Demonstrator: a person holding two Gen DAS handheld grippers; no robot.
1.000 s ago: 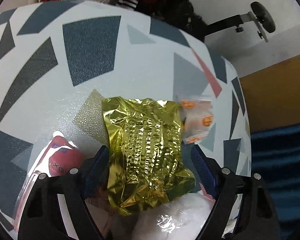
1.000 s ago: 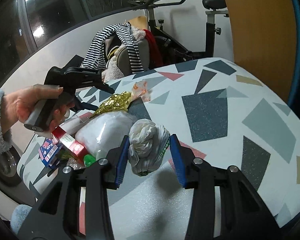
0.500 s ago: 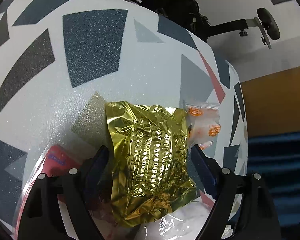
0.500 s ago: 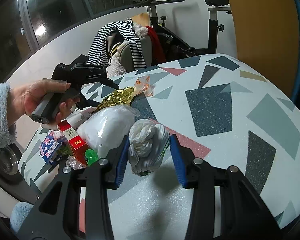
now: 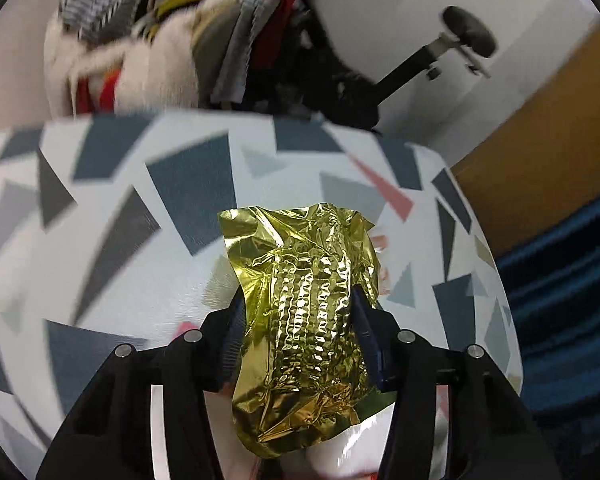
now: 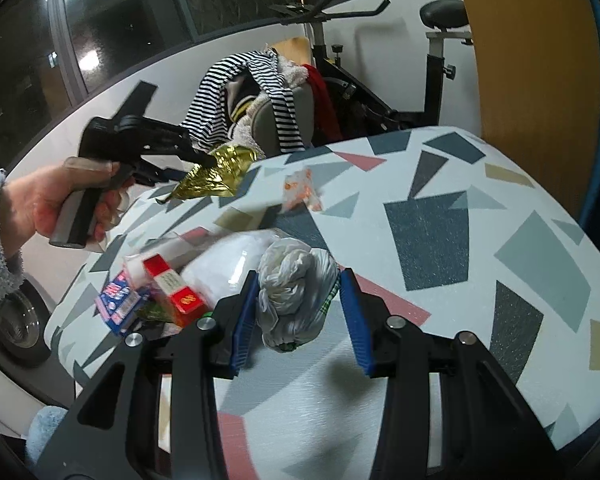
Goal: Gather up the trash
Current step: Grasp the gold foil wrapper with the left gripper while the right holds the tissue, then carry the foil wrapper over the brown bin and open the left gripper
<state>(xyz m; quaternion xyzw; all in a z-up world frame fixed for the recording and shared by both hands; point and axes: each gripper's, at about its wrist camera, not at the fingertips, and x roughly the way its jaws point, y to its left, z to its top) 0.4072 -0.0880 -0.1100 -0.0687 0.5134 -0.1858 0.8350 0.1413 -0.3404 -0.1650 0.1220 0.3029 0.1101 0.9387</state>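
A crumpled gold foil wrapper (image 5: 304,312) sits between the blue pads of my left gripper (image 5: 300,300), whose jaws are closing on it. In the right wrist view the gold wrapper (image 6: 216,178) hangs off the table from the left gripper (image 6: 188,166), which a hand holds at the far left. My right gripper (image 6: 299,276) is shut on a white knotted plastic bag (image 6: 296,292), held just above the patterned table (image 6: 460,320).
A clear wrapper with orange print (image 6: 302,190) lies mid-table. A red box (image 6: 172,284), a blue and white carton (image 6: 118,306) and a white plastic bag (image 6: 228,256) are piled at the left. Behind stand a clothes-draped chair (image 6: 260,92) and an exercise bike (image 6: 380,60).
The left gripper's jaws have narrowed onto the gold wrapper and it has risen with the wrapper off the table. The right gripper keeps its grip on the white bag.
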